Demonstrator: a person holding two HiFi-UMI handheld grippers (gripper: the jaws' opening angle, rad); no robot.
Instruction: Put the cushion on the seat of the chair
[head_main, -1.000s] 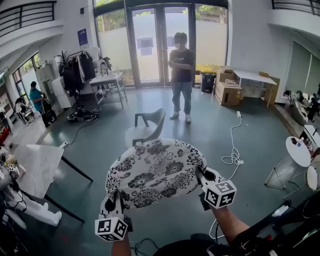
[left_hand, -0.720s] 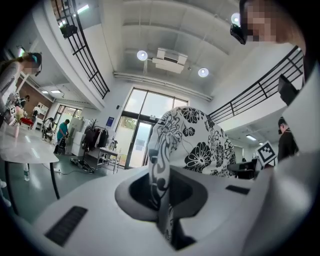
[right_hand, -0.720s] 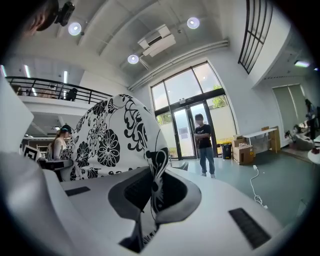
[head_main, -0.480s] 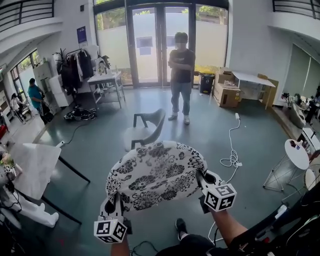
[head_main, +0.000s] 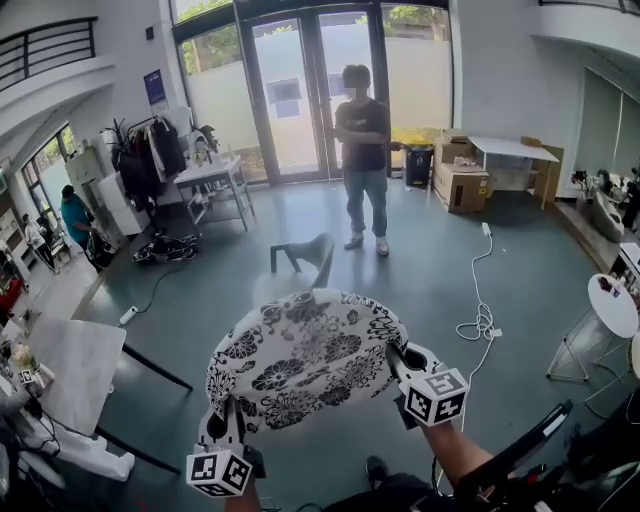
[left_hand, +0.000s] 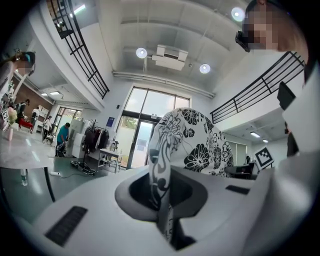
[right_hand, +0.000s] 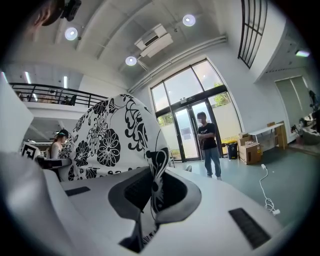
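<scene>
**Two grippers clamped on cushion; chair ahead, cushion not yet on it**

Cushion (head_main: 305, 355): round, white fabric with black floral print. It is held in the air, roughly flat, between both grippers and above the green floor (head_main: 520, 250).

Left gripper (head_main: 228, 418): jaws closed on the cushion's near-left edge. The left gripper view shows the fabric hem pinched between the jaws.

Right gripper (head_main: 400, 358): jaws closed on the cushion's right edge. The right gripper view shows a fold of the print caught between the jaws.

Chair (head_main: 308, 257): grey, standing on the floor beyond the cushion's far edge, well apart from it and lower. The cushion is not on its seat.

Writing and labels: the marker cubes (head_main: 435, 394) carry black-and-white square codes with no text. A blue poster (head_main: 155, 88) on the left wall is too small to read. Cardboard boxes (head_main: 462, 182) at far right show no legible print.

Other: a person (head_main: 363, 150) in a dark T-shirt and jeans stands before the glass doors. A white cable (head_main: 483, 300) lies on the floor at right.
</scene>
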